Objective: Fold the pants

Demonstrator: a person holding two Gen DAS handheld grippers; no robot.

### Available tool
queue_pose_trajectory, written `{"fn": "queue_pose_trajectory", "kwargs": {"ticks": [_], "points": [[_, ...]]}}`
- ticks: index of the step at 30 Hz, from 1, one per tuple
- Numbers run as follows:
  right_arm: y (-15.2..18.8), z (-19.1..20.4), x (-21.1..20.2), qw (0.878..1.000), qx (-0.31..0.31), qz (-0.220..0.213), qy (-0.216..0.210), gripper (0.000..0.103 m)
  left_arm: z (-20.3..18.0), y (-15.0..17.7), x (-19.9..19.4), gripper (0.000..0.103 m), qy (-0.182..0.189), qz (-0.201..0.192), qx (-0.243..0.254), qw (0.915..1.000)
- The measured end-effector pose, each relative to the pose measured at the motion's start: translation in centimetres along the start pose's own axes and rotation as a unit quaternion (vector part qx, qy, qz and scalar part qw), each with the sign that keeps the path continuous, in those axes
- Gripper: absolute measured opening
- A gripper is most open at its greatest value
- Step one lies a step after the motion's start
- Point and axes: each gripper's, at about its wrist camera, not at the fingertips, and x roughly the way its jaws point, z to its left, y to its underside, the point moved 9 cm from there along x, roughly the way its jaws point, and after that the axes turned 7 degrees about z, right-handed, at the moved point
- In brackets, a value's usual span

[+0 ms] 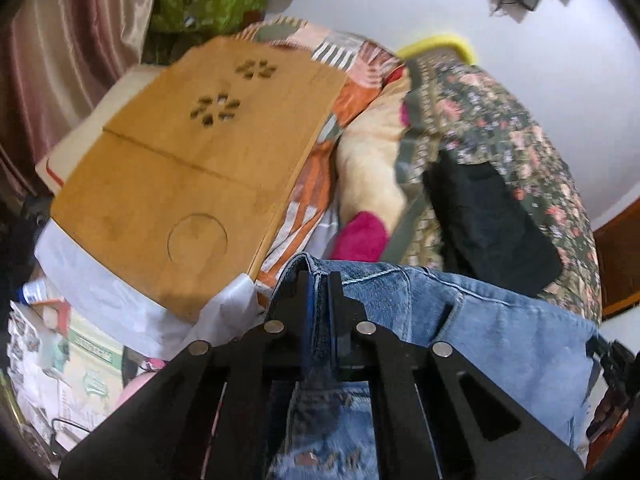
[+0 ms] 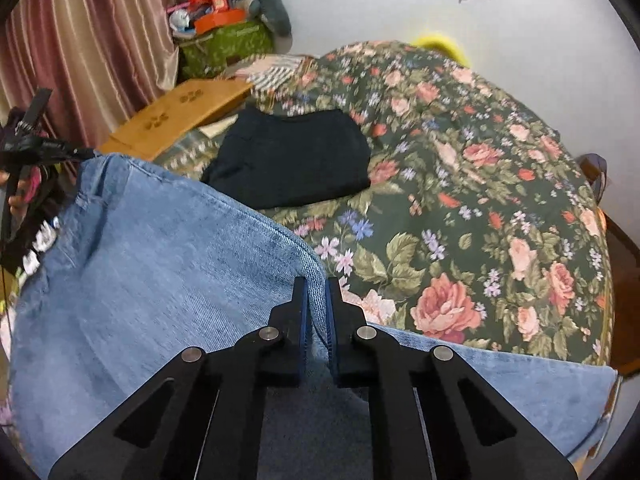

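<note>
1. Left tool (image 1: 319,280): jaws clenched on a thick seam or hem edge of the blue jeans (image 1: 460,320); denim is pinched between the blue pads and hangs below the tool, frayed light patches near the bottom edge of the left wrist view.
2. Right tool (image 2: 317,284): jaws clenched on a folded denim edge of the jeans (image 2: 160,260); the fabric stretches from the pads toward 10 o'clock, where the left tool (image 2: 86,155) holds the other corner.
3. Jeans position: lifted and spread between the two tools, the lower part draping over the near edge of the bed. From the right wrist view a strip of denim also runs toward 4 o'clock.
4. Bedspread (image 2: 460,200): dark green with pink roses, covering the bed beyond the jeans.
5. Black folded garment (image 2: 292,160): lies flat on the bedspread at 12 o'clock from the right tool, apart from the jeans.
6. Wooden lap tray (image 1: 192,184): bamboo-coloured, with flower-shaped cutouts and a round recess, at 11 o'clock from the left tool, resting tilted on bedding.
7. Far: pink curtain (image 2: 88,48) at 10 o'clock, green bag (image 2: 224,46) with clutter on top against the white wall.
</note>
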Motion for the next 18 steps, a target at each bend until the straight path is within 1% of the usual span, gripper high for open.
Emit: {"fn": "queue_pose_trajectory", "kwargs": {"ticks": [5, 10, 14, 18], "points": [[-0.2, 1.1, -3.0, 1.0, -0.002, -0.022, 0.005, 0.007, -1.6, 1.2, -4.3, 0.004, 0.011, -0.025, 0.024, 0.9993], [1.0, 2.6, -6.3, 0.999, -0.011, -0.035, 0.013, 0.007, -2.7, 3.3, -8.0, 0.004, 0.014, -0.045, 0.046, 0.9978], [2.5, 3.9, -8.5, 0.999, -0.013, -0.042, 0.016, 0.006, -2.4, 5.6, -10.4, 0.003, 0.017, -0.055, 0.047, 0.9972], [4.4, 5.3, -10.6, 0.999, -0.011, -0.046, 0.016, 0.006, -1.2, 8.4, -12.5, 0.003, 0.009, -0.064, 0.047, 0.9968]]}}
